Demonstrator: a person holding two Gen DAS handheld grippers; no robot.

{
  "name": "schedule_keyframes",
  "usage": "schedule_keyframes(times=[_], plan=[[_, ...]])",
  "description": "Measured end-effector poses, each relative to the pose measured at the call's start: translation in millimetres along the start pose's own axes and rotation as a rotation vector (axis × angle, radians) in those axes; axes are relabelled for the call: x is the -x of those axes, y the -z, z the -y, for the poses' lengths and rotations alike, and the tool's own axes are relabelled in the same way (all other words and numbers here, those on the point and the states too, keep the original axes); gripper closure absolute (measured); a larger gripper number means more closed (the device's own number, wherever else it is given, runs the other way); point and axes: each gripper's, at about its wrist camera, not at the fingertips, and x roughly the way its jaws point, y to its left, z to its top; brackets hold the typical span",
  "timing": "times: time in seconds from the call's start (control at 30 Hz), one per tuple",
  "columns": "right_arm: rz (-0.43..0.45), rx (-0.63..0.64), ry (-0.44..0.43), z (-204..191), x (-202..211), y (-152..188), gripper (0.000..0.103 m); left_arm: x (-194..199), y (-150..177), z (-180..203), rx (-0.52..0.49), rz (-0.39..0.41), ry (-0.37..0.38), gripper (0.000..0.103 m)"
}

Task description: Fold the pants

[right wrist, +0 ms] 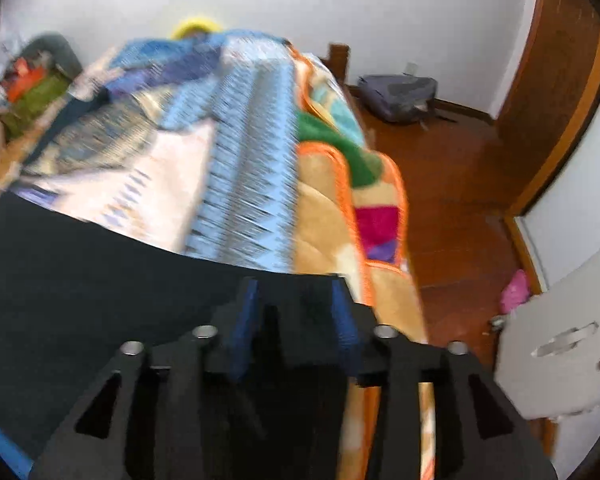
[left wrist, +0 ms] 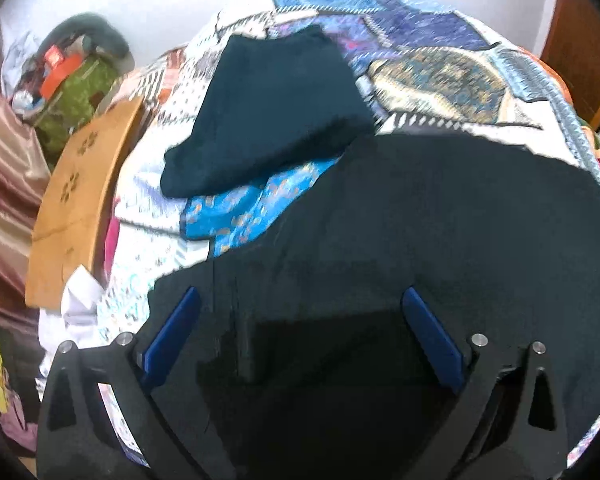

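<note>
The black pants lie flat on the quilt. Left gripper hovers over them, jaws wide, empty. Right gripper straddles the edge, jaws apart. I judge the next fold needs both to pinch that edge.

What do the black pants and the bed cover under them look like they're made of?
Black pants: matte woven cloth, probably cotton or a blend; no shine, and they lie flat with soft creases. Bed cover: thin printed fabric in patchwork patterns, slightly smooth-looking; blur leaves the fibre open.
</note>
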Motion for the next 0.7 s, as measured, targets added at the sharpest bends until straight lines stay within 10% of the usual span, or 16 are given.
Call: schedule_keyframes(times=[0.2,0.37,0.7], plan=[[0.018,-0.061,-0.162,-31,10,20,0.046,22,-26,36,-0.049,0.062,0.096,0.0],[-0.097,-0.104,-0.096,-34,-9,69,0.046,11,-11,83,-0.183,0.029,0.082,0.0],[-0.039,-0.212,-0.014,-20,52,120,0.035,36,33,50,-0.138,0.035,0.172,0.0]])
